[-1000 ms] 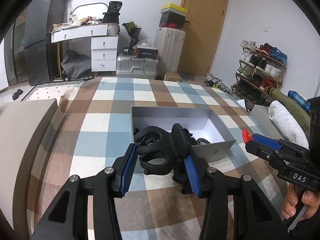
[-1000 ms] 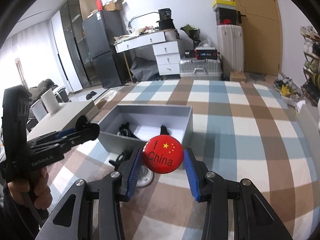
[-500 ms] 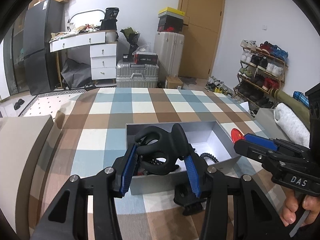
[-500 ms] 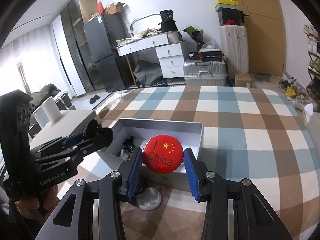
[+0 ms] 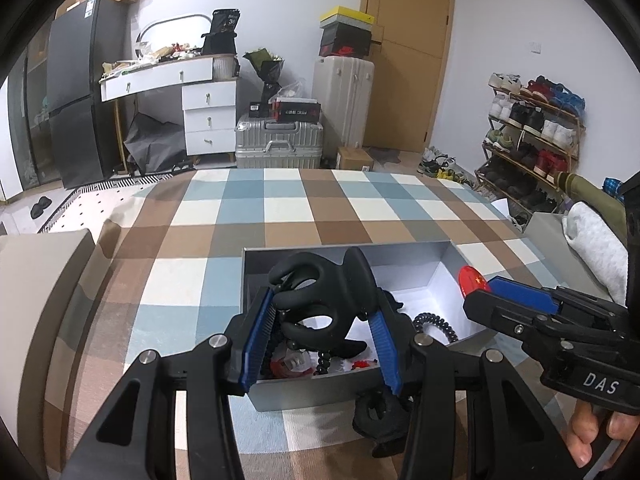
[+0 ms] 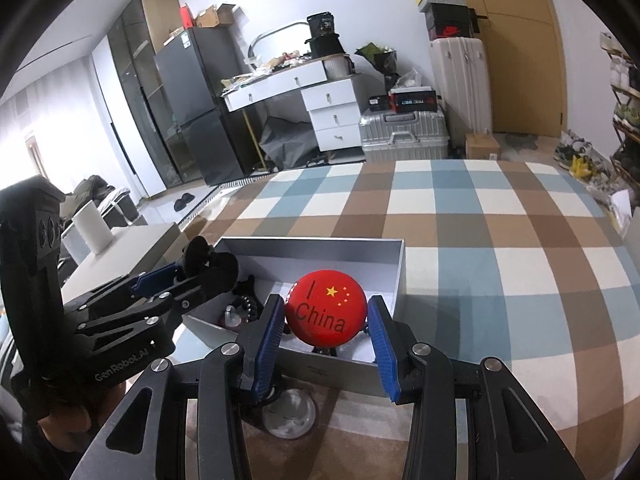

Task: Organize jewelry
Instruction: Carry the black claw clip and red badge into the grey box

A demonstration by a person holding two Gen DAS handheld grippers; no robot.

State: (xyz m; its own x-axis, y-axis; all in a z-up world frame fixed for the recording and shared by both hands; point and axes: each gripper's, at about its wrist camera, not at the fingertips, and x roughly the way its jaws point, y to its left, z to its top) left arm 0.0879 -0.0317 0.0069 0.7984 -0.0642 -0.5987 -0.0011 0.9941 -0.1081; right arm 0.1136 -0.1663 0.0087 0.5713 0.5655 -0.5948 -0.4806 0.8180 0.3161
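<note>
My left gripper (image 5: 320, 336) is shut on a black hair claw clip (image 5: 320, 300) and holds it above the near part of an open grey box (image 5: 404, 254). The box holds a black coil hair tie (image 5: 434, 326), dark beads and small red pieces. My right gripper (image 6: 326, 332) is shut on a round red "I China" badge (image 6: 326, 314) above the near edge of the same box (image 6: 394, 280). Each gripper shows in the other's view: the right one (image 5: 476, 292), the left one (image 6: 200, 268).
The box sits on a blue, brown and white checked cloth (image 5: 320, 208). Another black clip (image 5: 380, 416) lies on the cloth in front of the box. A round silver disc (image 6: 290, 414) lies under my right gripper. A white surface with a paper roll (image 6: 94, 226) stands at the left.
Both grippers have moved forward with their objects, from in front of the box to above its near part. Neither grip has changed.
</note>
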